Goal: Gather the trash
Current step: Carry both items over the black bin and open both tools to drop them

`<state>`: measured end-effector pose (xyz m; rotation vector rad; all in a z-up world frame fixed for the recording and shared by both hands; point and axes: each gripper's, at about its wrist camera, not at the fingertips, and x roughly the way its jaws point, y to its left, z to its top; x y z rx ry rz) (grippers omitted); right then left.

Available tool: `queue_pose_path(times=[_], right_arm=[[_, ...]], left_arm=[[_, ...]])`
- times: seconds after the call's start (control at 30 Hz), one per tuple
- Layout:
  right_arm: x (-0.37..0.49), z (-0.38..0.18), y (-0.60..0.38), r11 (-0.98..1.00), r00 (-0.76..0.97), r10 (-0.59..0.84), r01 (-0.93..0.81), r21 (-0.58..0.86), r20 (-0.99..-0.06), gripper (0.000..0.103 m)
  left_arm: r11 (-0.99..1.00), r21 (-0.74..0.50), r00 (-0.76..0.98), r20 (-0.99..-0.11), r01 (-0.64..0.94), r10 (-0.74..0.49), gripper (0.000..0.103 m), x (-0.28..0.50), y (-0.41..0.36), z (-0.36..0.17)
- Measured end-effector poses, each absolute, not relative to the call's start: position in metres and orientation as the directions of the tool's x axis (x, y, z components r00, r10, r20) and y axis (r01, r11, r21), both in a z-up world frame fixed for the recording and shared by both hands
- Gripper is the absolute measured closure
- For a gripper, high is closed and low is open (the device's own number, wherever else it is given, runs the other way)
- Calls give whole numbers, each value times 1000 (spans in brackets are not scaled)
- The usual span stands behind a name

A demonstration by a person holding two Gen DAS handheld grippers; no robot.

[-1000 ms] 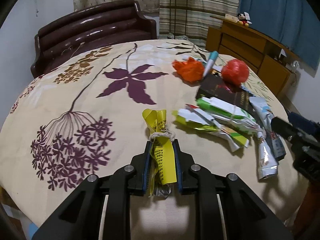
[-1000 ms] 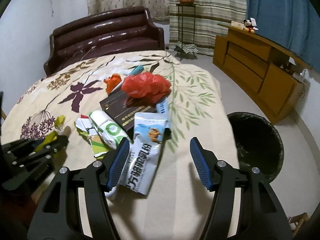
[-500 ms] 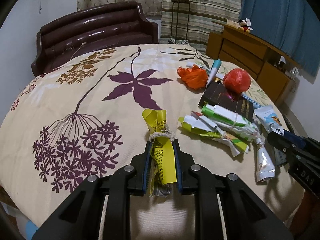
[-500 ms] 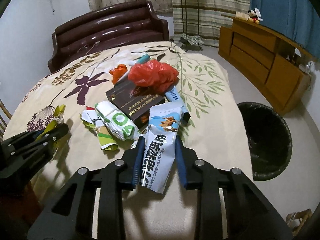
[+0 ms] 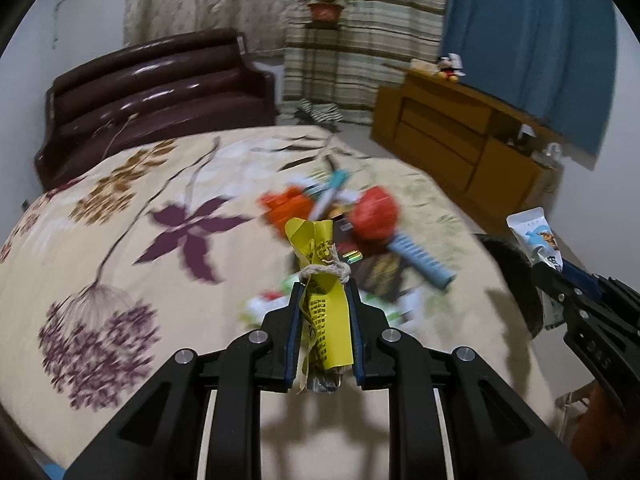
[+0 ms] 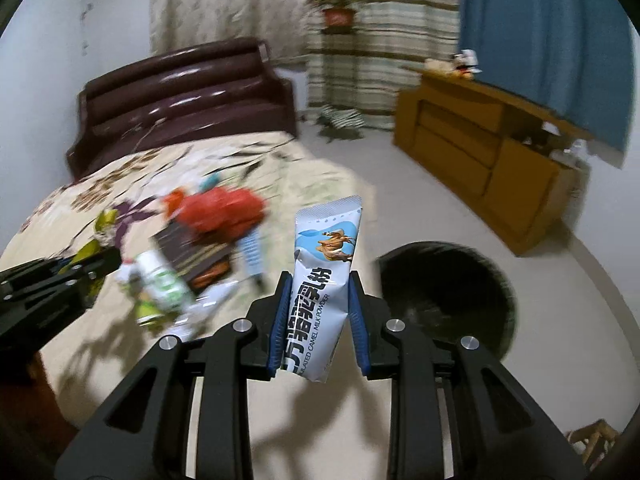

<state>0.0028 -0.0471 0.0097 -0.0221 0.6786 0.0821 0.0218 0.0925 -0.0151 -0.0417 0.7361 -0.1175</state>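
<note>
My left gripper (image 5: pixel 323 292) is shut on a yellow wrapper tied with string (image 5: pixel 320 276) and holds it above the table. My right gripper (image 6: pixel 319 284) is shut on a white and blue camel milk powder packet (image 6: pixel 320 280), lifted off the table near the black trash bin (image 6: pixel 444 292). The packet also shows in the left wrist view (image 5: pixel 536 240). More trash lies on the floral tablecloth (image 5: pixel 120 240): a red bag (image 6: pixel 220 212), an orange bag (image 5: pixel 284 208), a dark box (image 6: pixel 192 248), a green and white wrapper (image 6: pixel 160 280).
The trash bin stands on the floor right of the table. A brown sofa (image 5: pixel 152 92) is behind the table. A wooden cabinet (image 6: pixel 480 152) stands along the right wall. The left gripper shows at the left edge of the right wrist view (image 6: pixel 52 280).
The right gripper closed on the milk powder packet and lifted it toward the bin. The left gripper rose and swung right with the yellow wrapper still in it.
</note>
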Motion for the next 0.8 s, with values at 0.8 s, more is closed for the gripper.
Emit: queue_pose_path(times=[0.8], right_arm=[[47,-19,-202,990,786,-92,140,31,-612,75]], left_arm=[[940,49,683,-700,338,-209,82,111,-112,-38]])
